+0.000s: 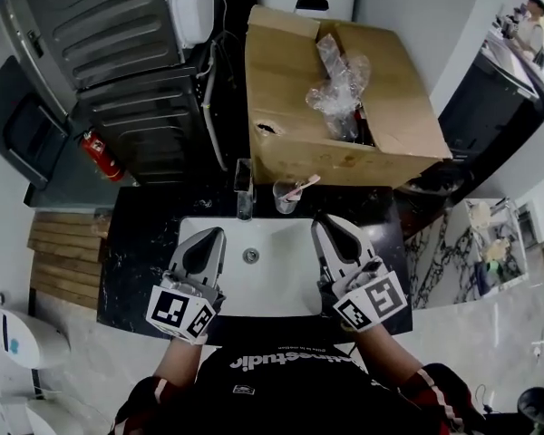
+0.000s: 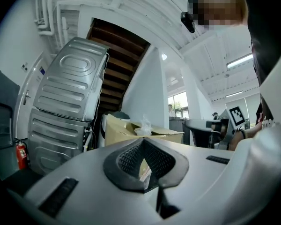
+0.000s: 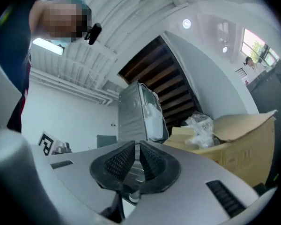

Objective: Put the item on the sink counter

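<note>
- The left claw sits at lower left over the white oval basin, its jaws closed together with nothing between them.
- The right claw, at lower right over the same basin, is pinched narrow and also empty.
- The black stone bench rims the basin.
- At mid-frame on the bench stand a chrome tap and a clear glass tumbler.
- Beyond the bench, in the upper centre, is an open brown cardboard box; the crinkled clear plastic-wrapped item lies inside it, not on the bench.
</note>
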`<state>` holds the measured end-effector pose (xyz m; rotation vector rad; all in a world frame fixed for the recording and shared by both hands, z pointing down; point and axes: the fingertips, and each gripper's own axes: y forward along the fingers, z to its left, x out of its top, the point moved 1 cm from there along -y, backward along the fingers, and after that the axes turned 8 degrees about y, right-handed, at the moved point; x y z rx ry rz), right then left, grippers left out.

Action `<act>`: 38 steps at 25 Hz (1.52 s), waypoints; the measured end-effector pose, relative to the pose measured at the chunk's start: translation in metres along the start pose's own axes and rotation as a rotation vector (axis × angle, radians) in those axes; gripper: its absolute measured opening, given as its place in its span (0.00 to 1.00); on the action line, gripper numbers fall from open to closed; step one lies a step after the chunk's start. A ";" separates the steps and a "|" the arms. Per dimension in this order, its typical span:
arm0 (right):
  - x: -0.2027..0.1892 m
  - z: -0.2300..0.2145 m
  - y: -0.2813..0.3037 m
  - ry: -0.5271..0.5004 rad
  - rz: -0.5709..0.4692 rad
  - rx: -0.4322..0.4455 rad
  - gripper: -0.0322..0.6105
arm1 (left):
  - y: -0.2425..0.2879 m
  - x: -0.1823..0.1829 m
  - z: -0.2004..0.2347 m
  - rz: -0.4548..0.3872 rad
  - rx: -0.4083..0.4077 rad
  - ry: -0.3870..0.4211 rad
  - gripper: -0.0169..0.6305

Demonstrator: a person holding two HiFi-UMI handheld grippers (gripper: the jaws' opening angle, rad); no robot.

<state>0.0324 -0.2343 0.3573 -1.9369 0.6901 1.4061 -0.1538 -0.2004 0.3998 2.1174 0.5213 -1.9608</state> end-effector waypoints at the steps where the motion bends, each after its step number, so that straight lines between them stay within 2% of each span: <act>1: 0.007 0.012 -0.001 -0.007 0.000 0.025 0.13 | 0.002 0.003 0.001 -0.008 -0.002 -0.002 0.05; 4: 0.006 0.025 0.000 -0.006 0.051 0.050 0.11 | 0.008 0.011 -0.002 -0.025 -0.022 0.006 0.05; 12: -0.005 0.006 -0.006 -0.007 0.131 -0.039 0.11 | 0.016 0.028 -0.012 -0.051 -0.072 0.066 0.05; 16: -0.008 0.005 -0.006 -0.033 0.150 -0.069 0.11 | 0.016 0.023 -0.013 -0.039 -0.084 0.062 0.05; 28: -0.010 0.012 -0.009 -0.054 0.144 -0.067 0.11 | 0.020 0.013 -0.013 -0.018 -0.107 0.035 0.05; 38: -0.010 0.012 -0.008 -0.052 0.148 -0.079 0.11 | 0.018 0.020 -0.013 -0.028 -0.097 0.039 0.05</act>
